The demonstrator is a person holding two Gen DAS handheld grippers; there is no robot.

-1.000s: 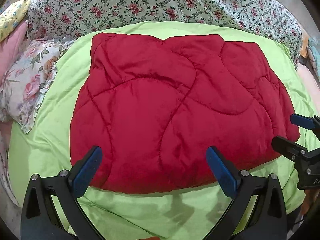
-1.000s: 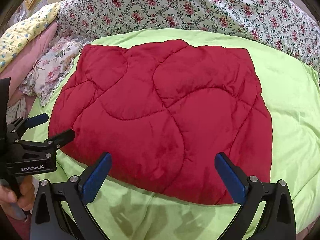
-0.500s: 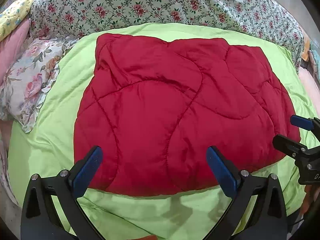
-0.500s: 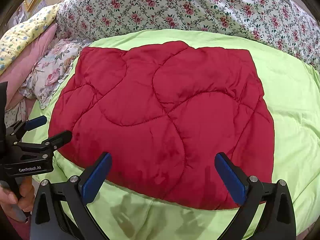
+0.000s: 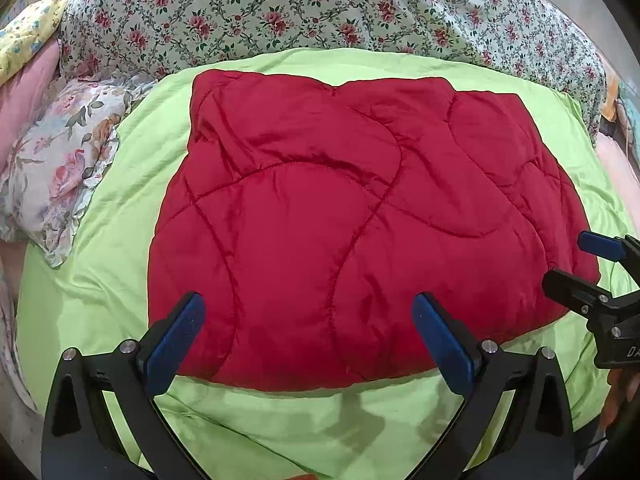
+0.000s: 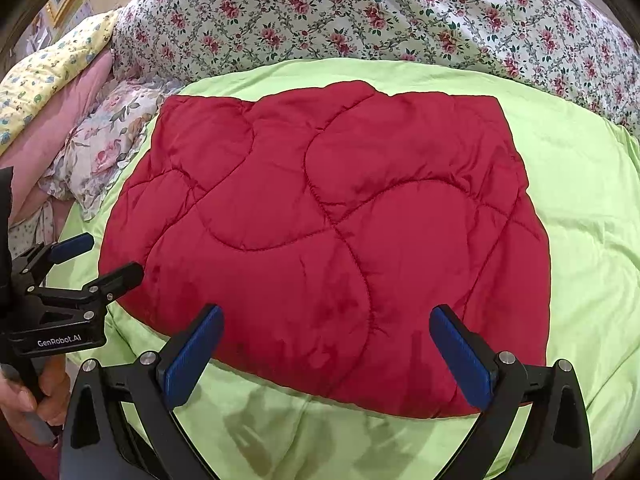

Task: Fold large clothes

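Quilt: red quilted piece [image 5: 360, 216] lies folded into a rough rectangle, filling the middle of both frames; curved stitch lines cross its top.
Quilt edges: the near edge bulges toward the lower part of each frame; the far edge runs nearly straight across the upper middle.
Sheet: lime-green sheet [image 5: 100, 300] spreads under the quilt and shows on all sides of it.
Left gripper: [image 5: 308, 340] at the bottom of the left view, its 2 blue-padded fingers [image 5: 176, 340] spread wide and holding nothing; the quilt's near edge shows between them.
Left gripper, other view: [image 6: 96, 256] at the left edge of the right view, fingers apart, next to the quilt's left corner; whether it touches the cloth I cannot tell.
Right gripper: [image 6: 328, 356] at the bottom of the right view, fingers spread wide and empty, over the quilt's near edge.
Right gripper, other view: [image 5: 580, 264] at the right edge of the left view, fingers apart, by the quilt's right corner.
Hand: a hand [image 6: 24, 396] grips the left gripper's handle in the lower left of the right view.
Bedding: floral cover [image 5: 320, 8] across the top of the frame; floral pillow [image 5: 60, 160] at the left, beside the sheet.
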